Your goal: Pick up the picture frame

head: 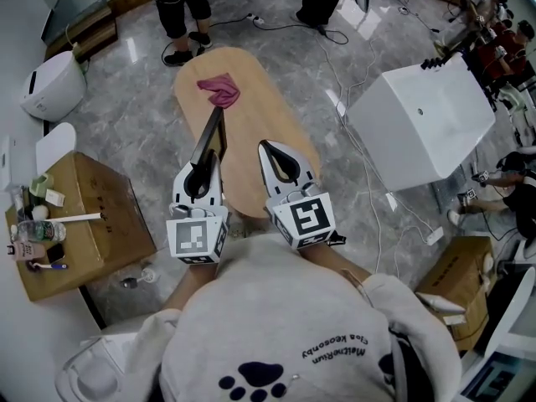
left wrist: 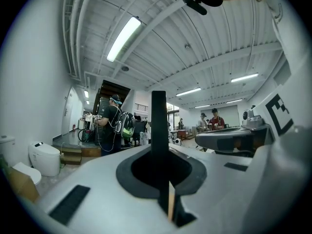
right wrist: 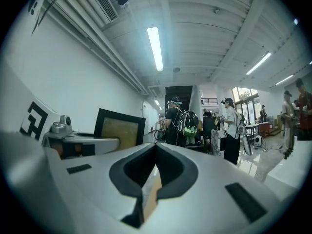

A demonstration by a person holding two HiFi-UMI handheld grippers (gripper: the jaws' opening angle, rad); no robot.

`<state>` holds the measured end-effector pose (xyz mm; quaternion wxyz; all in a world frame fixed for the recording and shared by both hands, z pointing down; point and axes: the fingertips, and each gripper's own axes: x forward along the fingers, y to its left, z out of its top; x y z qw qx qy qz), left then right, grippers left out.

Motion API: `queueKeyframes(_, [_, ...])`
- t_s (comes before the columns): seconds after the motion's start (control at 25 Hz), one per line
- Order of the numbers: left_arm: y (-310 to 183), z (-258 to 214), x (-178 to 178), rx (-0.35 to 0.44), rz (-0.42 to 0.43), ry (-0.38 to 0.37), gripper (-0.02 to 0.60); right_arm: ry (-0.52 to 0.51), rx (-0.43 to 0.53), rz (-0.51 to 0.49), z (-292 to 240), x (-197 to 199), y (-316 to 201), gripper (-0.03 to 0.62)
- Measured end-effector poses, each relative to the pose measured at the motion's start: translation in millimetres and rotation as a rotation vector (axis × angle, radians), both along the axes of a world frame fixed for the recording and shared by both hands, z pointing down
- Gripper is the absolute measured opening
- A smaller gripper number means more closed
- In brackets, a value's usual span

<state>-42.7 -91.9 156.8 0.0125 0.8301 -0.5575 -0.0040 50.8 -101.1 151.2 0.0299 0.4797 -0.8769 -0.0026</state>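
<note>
The picture frame (head: 211, 139) stands on edge just left of the centre of the head view, running up and to the right from the left tongs (head: 203, 167), over the near end of the oval wooden surface (head: 251, 82). The left tongs are clamped on its lower edge: in the left gripper view the frame shows as a thin dark bar rising straight up from between the pressed-together jaws. The right tongs (head: 266, 149) sit just beside it, to the right, closed tight with nothing between them. Their own view shows the frame's dark border and yellowish panel off to the left. A pink cloth (head: 219, 89) lies at the far end of the surface, well apart from the frame.

The frame looks thin, stiff and light, so weight is probably no trouble. The grip is at one end of a flat board, though, so it may swing or twist about the jaws. The smooth dark border could be slippery, and the panel may be glazed and fragile. The border is the sound place to hold, never the panel, and the free tongs could steady the far edge
</note>
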Motion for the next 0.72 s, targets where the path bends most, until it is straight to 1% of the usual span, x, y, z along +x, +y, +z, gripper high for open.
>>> queueKeyframes(0.12, [-2,3,0,-0.006,0.003,0.001,0.017,-0.016,-0.01,-0.002,3,0,-3,0.008])
queueKeyframes(0.72, [-26,9,1,-0.017,0.026,0.007,0.017,-0.028,-0.038,-0.021,13,-7,-26,0.009])
